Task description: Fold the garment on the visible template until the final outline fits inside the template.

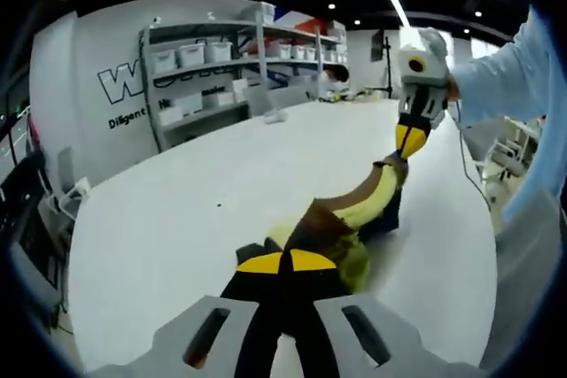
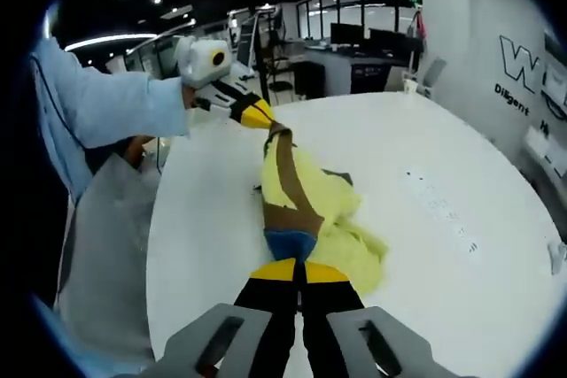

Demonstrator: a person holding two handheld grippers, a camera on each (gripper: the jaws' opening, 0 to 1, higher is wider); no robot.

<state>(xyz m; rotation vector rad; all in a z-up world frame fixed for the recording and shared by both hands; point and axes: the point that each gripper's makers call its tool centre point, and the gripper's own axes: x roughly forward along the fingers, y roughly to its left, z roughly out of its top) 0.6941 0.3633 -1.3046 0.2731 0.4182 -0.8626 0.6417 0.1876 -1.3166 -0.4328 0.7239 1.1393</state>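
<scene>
A yellow garment [image 1: 368,205] with a brown band and a bit of blue hangs stretched between my two grippers, its lower part bunched on the white table [image 1: 177,219]. In the left gripper view my left gripper [image 1: 285,262] is shut on one end of the garment, and the right gripper [image 1: 408,142] is shut on the far end, held higher. In the right gripper view my right gripper [image 2: 299,273] pinches the blue and brown edge of the garment [image 2: 332,214], and the left gripper [image 2: 257,114] holds the other end above the table [image 2: 443,148].
A person's light blue sleeve [image 1: 505,77] [image 2: 106,104] reaches in behind the far gripper. Shelves with white bins [image 1: 221,50] stand beyond the table. Small pale markings [image 2: 443,205] lie on the tabletop. The table's rounded edge [image 2: 155,245] runs close by.
</scene>
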